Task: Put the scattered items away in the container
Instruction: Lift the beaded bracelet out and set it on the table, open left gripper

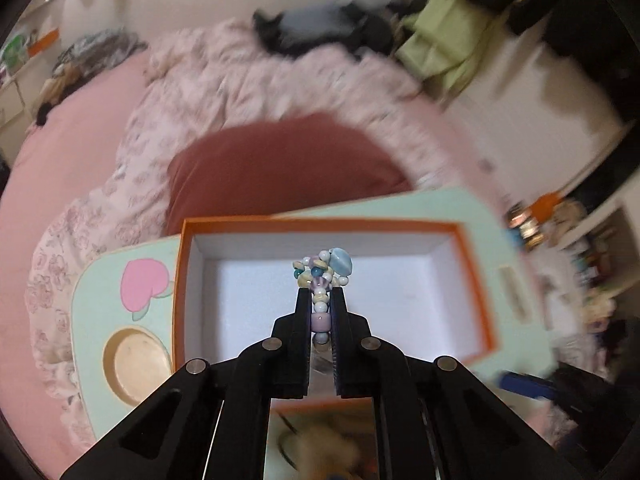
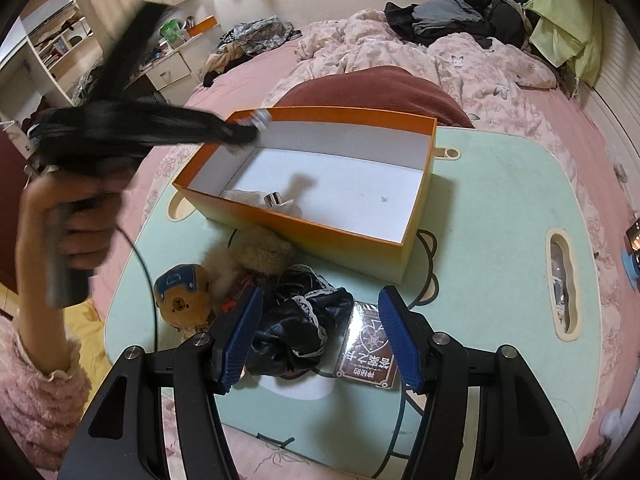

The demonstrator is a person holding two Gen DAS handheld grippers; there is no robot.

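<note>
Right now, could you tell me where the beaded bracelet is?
The beaded bracelet is pinched in the left gripper, held above the open orange box.

A beaded bracelet (image 1: 322, 276) of pastel beads hangs pinched over the open orange box (image 1: 182, 280), frame centre. A black lacy cloth (image 2: 296, 320), bear plush (image 2: 182, 300) and card pack (image 2: 370, 354) lie lower centre, before the box.

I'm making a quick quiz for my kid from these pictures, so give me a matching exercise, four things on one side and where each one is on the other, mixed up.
Things:
1. beaded bracelet
2. small metal cylinder
3. bear plush
4. card pack

Places:
A. lying inside the orange box
B. on the tray table, by the right gripper
C. pinched in the left gripper
D. on the tray table, beside the fluffy pompom

Pairs: 1-C, 2-A, 3-D, 4-B
</note>
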